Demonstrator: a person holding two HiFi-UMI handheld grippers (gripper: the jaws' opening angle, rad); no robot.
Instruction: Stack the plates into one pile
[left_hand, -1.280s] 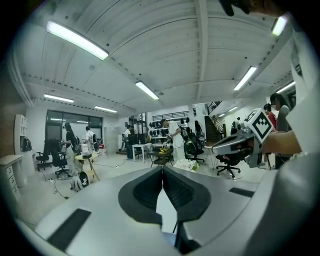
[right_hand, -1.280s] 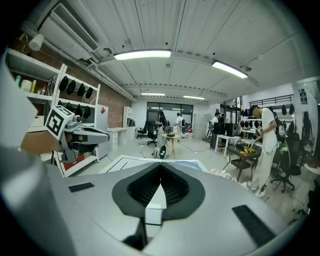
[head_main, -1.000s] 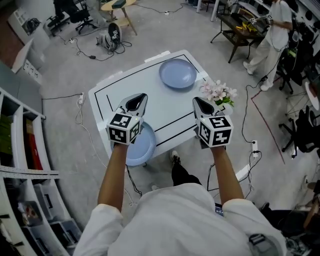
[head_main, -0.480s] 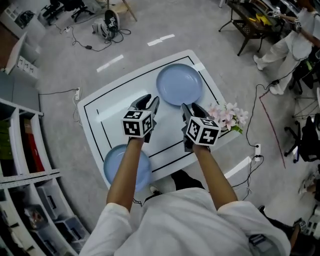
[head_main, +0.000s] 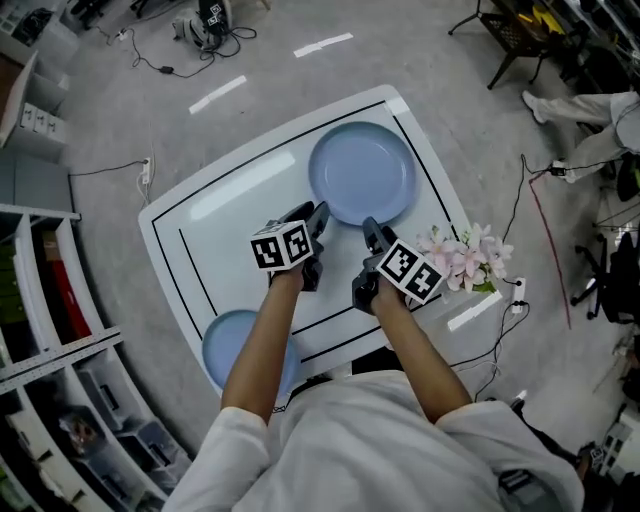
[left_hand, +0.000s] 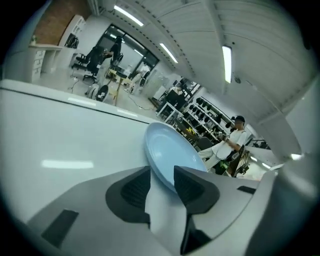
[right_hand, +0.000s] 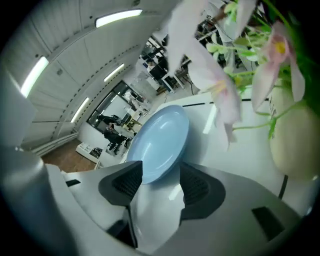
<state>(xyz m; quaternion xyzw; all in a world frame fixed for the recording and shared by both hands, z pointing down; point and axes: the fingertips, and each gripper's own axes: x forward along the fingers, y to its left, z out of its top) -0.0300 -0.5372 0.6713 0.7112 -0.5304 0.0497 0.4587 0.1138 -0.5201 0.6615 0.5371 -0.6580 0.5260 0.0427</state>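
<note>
The left gripper (head_main: 318, 214) and right gripper (head_main: 371, 230) reach forward side by side over the table's (head_main: 230, 215) middle, tilted downward. Their jaws have just been opening and clamp nothing.

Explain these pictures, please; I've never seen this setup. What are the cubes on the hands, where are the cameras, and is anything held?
There is no robot: a person holds a two-jaw tool in each hand, and the marker cubes are part of those. The head view looks down from the person's head at the left tool and right tool over a white table. The other two views ride on the tools and look along their jaws. On the table are a far blue plate, a near blue plate at the near left corner, and pink flowers at the right edge. Both tools' jaws have just been opening and stand apart; the far plate's near rim shows in each gap, but nothing is gripped.
</note>
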